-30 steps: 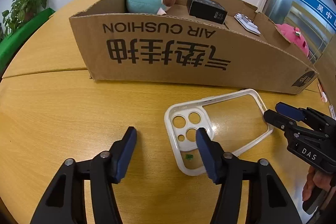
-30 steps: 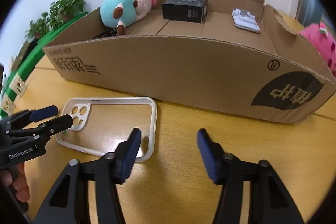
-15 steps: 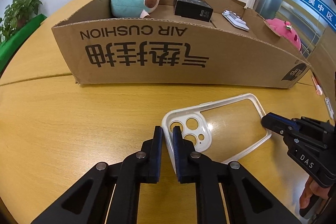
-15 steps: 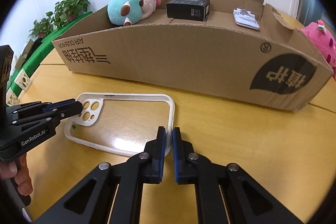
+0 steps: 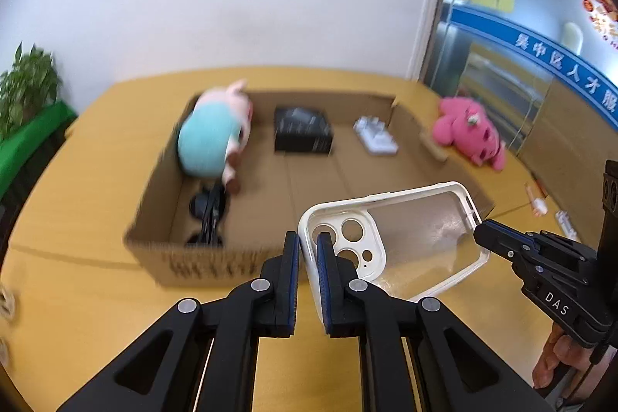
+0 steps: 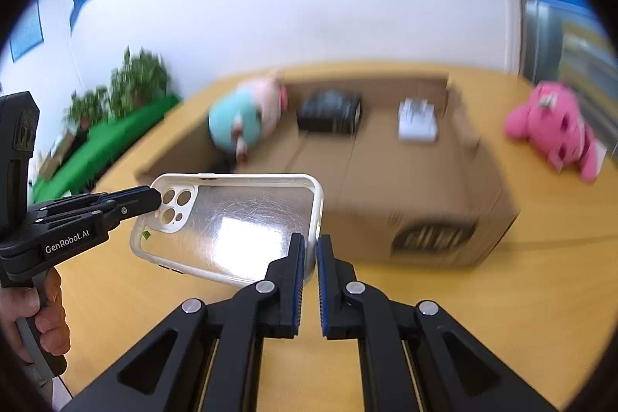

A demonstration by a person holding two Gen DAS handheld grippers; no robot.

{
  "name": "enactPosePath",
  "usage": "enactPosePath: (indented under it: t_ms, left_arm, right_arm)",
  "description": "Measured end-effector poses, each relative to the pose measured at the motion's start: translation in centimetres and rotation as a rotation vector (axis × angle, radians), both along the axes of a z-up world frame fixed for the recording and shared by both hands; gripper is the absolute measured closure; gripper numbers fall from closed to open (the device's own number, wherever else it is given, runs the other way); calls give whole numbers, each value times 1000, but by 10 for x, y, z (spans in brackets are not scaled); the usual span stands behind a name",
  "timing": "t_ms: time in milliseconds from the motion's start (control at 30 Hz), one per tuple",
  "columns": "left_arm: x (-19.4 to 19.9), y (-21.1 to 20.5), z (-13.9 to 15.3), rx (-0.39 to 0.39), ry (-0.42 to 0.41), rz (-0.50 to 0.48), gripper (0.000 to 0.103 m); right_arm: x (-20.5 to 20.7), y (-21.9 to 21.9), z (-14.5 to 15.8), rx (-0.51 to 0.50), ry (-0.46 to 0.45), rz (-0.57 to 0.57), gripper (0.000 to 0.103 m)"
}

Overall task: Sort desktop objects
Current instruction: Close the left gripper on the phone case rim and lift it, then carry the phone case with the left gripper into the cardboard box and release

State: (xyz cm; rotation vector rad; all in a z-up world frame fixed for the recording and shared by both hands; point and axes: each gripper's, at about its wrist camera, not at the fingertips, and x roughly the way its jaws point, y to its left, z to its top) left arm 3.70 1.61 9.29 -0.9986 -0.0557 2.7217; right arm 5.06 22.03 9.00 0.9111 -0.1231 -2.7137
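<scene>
We hold the phone case (image 5: 401,238) above the table's (image 5: 96,157) near edge, left gripper (image 5: 308,257) and right gripper (image 6: 308,259) clamped on opposite ends; the cardboard box (image 5: 309,180) already holds several items; the pink plush (image 5: 469,136) remains outside.

A white-rimmed, clear-backed phone case (image 5: 390,242) is showing brown through it. A teal-and-pink plush (image 5: 216,141), black box (image 5: 303,130) and white item (image 5: 375,137) are lying in the brown cardboard box (image 5: 201,265); a pink plush (image 5: 469,134) is sitting at the yellow wooden desk's (image 5: 77,296) right edge.

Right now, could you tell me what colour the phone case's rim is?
White, around a clear back; the phone case shows best in the right wrist view.
</scene>
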Motion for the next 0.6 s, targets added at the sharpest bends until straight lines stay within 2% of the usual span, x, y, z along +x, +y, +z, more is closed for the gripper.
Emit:
enactPosePath:
  t_ms: [133, 300, 433, 600]
  left_arm:
    - [-3, 10, 49, -8, 110, -36, 94]
    - [-10, 20, 90, -15, 197, -63, 95]
    - [-18, 21, 106, -16, 220, -77, 95]
    - [-29, 20, 105, -36, 205, -77, 95]
  right_arm:
    - [-5, 11, 37, -7, 77, -12, 97]
    - [-8, 21, 68, -2, 142, -32, 97]
    - [-14, 25, 80, -2, 171, -34, 96]
    - [-26, 28, 80, -28, 159, -35, 96]
